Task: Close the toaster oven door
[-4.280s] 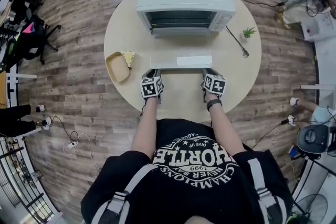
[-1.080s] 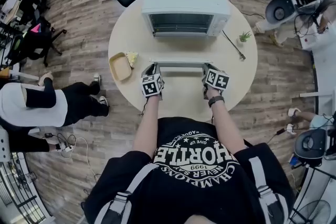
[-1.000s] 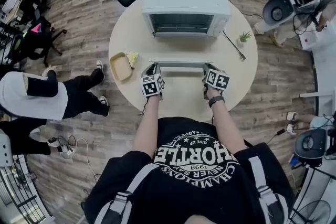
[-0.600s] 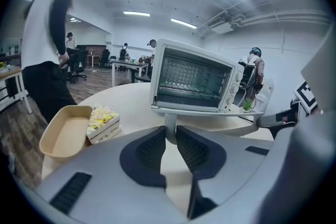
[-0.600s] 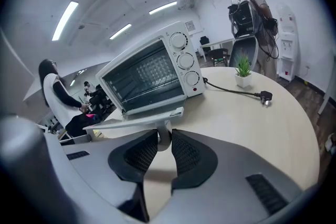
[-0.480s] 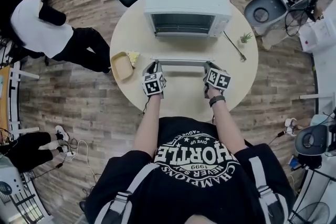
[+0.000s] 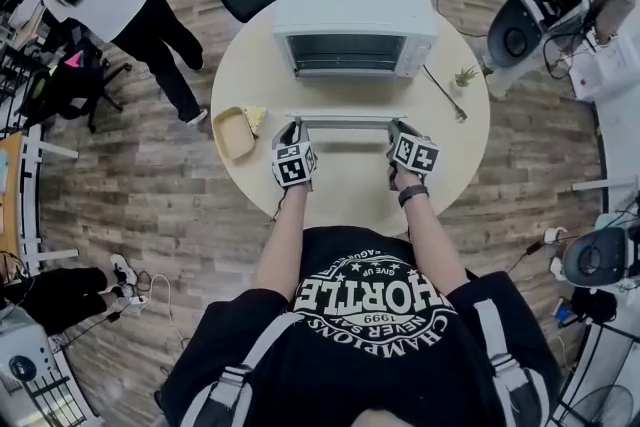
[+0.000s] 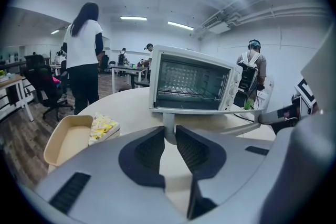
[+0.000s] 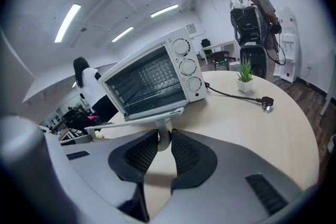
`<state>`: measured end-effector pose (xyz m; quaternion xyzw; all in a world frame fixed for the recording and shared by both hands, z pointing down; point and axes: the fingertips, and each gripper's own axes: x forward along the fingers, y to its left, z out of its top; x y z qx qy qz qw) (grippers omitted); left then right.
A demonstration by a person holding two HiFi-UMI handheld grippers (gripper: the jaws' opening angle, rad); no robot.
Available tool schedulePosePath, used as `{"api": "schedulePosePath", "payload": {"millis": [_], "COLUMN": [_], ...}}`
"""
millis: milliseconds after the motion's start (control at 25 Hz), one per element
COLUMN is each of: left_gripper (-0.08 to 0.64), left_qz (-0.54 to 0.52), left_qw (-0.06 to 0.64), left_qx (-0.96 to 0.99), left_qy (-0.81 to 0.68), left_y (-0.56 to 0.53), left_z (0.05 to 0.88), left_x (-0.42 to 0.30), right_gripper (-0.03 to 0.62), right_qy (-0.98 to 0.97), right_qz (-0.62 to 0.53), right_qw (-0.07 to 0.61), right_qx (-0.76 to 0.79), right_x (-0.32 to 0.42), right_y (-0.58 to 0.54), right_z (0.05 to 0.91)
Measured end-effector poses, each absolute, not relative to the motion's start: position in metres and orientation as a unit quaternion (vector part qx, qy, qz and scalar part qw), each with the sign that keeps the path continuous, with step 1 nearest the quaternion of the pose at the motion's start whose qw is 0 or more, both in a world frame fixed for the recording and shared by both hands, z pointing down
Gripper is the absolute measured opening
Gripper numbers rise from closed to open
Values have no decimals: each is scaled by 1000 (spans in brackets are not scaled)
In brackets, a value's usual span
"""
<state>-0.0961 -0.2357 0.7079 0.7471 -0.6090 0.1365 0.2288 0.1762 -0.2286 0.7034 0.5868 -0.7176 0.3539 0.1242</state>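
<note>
Head view shows the left claw (image 7: 290, 129) and right claw (image 7: 398, 129) each pinching a post of the door handle (image 7: 345, 121) above the bench (image 7: 340, 190). Left, a yellow snack (image 7: 252, 115) touches a tray (image 7: 228, 135). Farther, the open toaster oven (image 7: 355, 5) holds a wire rack (image 8: 185, 93).

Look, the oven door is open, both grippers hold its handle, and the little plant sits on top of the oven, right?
Not quite: the little plant stands on the table beside the oven, not on top of it; the head view shows this. The door is open, and the left gripper and right gripper do hold its handle.
</note>
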Motion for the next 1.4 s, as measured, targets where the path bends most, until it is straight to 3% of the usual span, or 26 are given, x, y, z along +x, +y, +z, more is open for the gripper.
{"api": "schedulePosePath", "payload": {"millis": [1400], "left_gripper": [78], "left_qz": [161], "left_qw": [229], "left_qx": [779], "left_qy": [-561], "left_y": [-253], "left_z": [676], "left_x": [-95], "right_gripper": [97], "right_qy": [-729], "right_qz": [317], "right_qw": [97], "right_qx": [598], "right_x": [172], "right_y": [-245], "right_z": [667]}}
